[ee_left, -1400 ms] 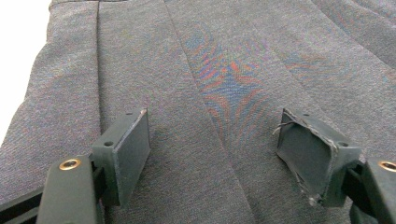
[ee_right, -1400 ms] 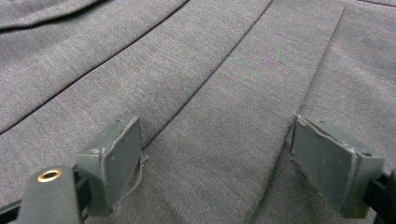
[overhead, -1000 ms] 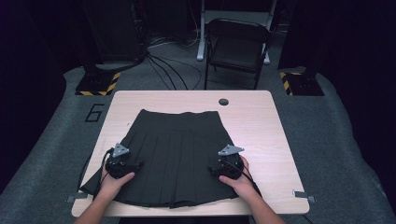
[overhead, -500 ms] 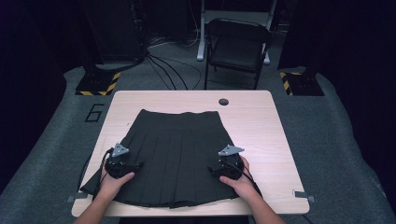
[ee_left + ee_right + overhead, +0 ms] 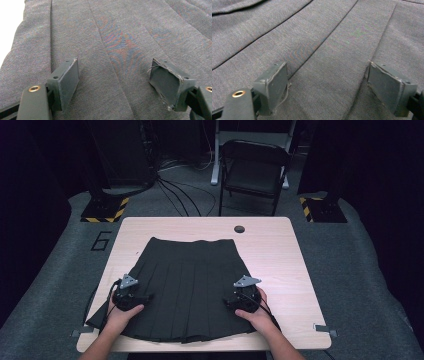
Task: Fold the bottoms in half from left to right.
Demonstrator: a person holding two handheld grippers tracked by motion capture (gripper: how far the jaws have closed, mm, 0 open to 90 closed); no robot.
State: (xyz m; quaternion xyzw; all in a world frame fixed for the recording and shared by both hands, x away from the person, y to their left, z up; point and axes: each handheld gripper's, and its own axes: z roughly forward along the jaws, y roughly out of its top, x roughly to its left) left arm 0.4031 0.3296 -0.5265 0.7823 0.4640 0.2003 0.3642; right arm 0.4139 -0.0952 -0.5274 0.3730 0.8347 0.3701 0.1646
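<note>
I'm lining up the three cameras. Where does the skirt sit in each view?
High view: skirt spread across the table's near middle, waistband away from the person.
Left gripper view: grey pleated cloth under and beyond the open jaws, table at the upper left.
Right gripper view: pleated cloth beneath the open jaws.
Shared landmark: the pleats.

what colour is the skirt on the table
The skirt is dark grey, near black, plain and pleated; the left gripper view shows it best.

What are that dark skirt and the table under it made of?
The skirt looks like matte woven cloth, perhaps a suiting blend: the gripper views show fine weave grain and pressed pleats. The table appears to be pale wood or wood-look laminate, smooth with a faint sheen; which one, I cannot tell.
</note>
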